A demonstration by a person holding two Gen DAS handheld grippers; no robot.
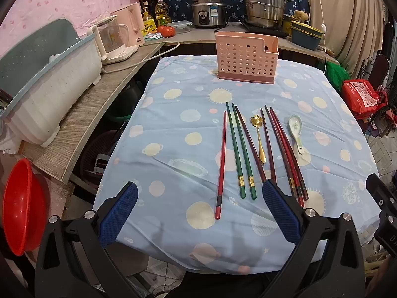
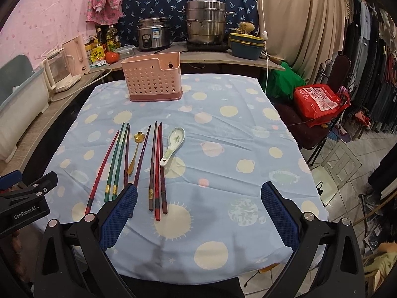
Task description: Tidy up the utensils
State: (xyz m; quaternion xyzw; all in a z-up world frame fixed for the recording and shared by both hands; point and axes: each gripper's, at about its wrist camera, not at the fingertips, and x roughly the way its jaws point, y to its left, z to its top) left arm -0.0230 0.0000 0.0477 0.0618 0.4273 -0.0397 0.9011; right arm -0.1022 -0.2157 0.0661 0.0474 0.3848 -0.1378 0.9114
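Note:
Several chopsticks lie side by side on the blue tablecloth: a red one [image 1: 221, 164], a green pair [image 1: 239, 150], dark red ones [image 1: 285, 149]. A gold spoon [image 1: 259, 137] lies among them and a white ceramic spoon [image 1: 296, 132] lies at their right. A pink perforated utensil holder [image 1: 247, 57] stands upright at the table's far end. My left gripper [image 1: 199, 211] is open and empty over the near edge, before the chopstick ends. My right gripper [image 2: 198, 213] is open and empty, to the right of the chopsticks [image 2: 156, 166]; the holder [image 2: 152, 79] is ahead of it on the left.
A counter on the left carries a dish rack [image 1: 47, 82] and a kettle [image 1: 114, 39]. A rice cooker [image 1: 208, 11] and steel pot [image 1: 264, 5] stand behind the table. A red basin [image 1: 22, 206] hangs low left. A chair with a red bag [image 2: 320, 101] stands at the right.

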